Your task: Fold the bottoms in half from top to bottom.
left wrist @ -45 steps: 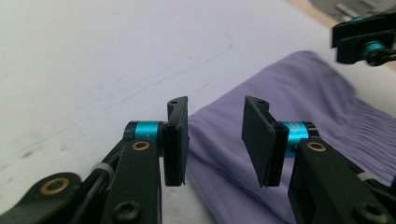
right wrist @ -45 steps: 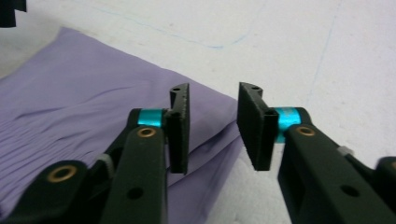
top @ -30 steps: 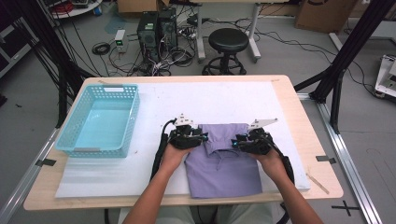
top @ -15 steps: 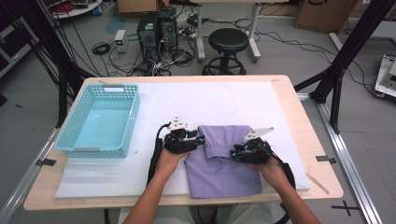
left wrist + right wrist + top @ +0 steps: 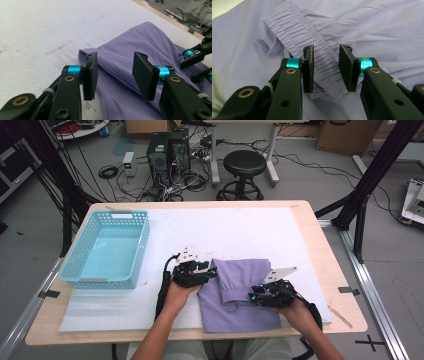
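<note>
Purple shorts (image 5: 240,295) lie partly folded on the white mat (image 5: 240,232), near my edge of the table (image 5: 320,235), with the gathered elastic waistband (image 5: 312,47) turned up across the middle of the cloth.

My right gripper (image 5: 325,68) hangs low over that waistband, its jaws standing apart on either side of the gathered strip; the pads do not press the fabric, so nothing is held there. My left gripper (image 5: 117,75) sits at the garment's left edge, where a folded corner lies on the mat. Its jaws have just been opening and now stand wide, with the cloth's edge lying beneath the gap, not pinched.

I judge the folding about half done: the shorts look doubled over into a rough rectangle, yet the waistband end is loose and rumpled. What is left, as I read it, is to take hold of that band, bring it over flat, and perhaps carry the bundle to the blue basket (image 5: 107,250), which stands well apart at the mat's left.
</note>
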Tool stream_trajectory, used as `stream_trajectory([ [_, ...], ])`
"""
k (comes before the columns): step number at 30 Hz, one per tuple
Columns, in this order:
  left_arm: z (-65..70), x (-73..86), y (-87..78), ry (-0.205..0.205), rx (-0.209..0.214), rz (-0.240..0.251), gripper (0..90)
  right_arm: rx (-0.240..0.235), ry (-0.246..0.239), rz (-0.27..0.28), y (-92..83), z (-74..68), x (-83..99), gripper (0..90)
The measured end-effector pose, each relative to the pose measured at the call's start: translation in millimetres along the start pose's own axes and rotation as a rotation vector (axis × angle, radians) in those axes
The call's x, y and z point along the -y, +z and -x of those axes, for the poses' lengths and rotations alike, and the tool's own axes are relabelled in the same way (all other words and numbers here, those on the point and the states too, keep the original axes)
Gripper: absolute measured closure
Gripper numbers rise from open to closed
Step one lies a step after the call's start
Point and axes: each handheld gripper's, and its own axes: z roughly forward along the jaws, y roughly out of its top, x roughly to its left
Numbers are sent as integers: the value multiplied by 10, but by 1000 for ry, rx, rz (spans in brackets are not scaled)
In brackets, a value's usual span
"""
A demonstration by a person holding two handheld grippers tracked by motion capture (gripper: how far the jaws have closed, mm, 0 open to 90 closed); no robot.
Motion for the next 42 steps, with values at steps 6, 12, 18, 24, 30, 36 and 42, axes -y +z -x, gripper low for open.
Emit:
stream_trajectory([
  [6, 16, 7, -15, 1, 0, 0, 552, -31, -15, -1, -58, -91, 77, 667],
  [12, 24, 13, -12, 2, -6, -4, 552, -81, -29, -13, -122, -167, 144, 666],
  [18, 25, 18, 11, 0, -14, -11, 552, -95, 4, 59, -209, -135, 148, 580],
  [24, 29, 21, 42, -3, -16, -15, 552, 26, 26, 57, -126, -38, 74, 623],
  [30, 13, 21, 38, -9, -23, -17, 552, -14, 23, 6, -70, -68, 178, 668],
  [36, 11, 27, 55, -10, -26, -21, 552, -56, 4, -7, -115, -142, 228, 666],
  [42, -17, 34, 72, -19, -40, -32, 546, -84, 45, 114, -278, -60, 199, 612],
])
